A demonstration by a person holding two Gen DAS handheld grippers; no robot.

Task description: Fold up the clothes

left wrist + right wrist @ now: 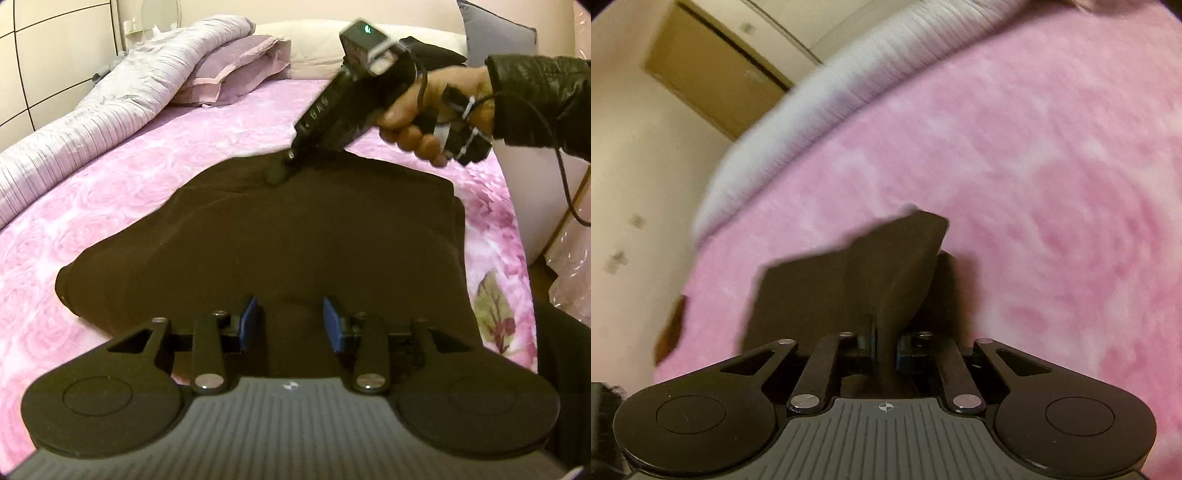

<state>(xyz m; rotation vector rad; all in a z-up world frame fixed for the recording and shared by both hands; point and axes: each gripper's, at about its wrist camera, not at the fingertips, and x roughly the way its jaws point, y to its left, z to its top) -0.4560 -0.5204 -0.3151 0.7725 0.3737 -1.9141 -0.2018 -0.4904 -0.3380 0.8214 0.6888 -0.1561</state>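
home bedroom | bed (221, 155) with pink floral sheet | pillows (240, 70) | quilt (110, 107)

No readable text, only blurred pale marks on the right gripper (280, 173) body

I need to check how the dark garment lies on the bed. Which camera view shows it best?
The left wrist view: the dark garment lies spread on the pink bedspread, nearly whole. The right wrist view shows only a bunched fold pinched in the right gripper.
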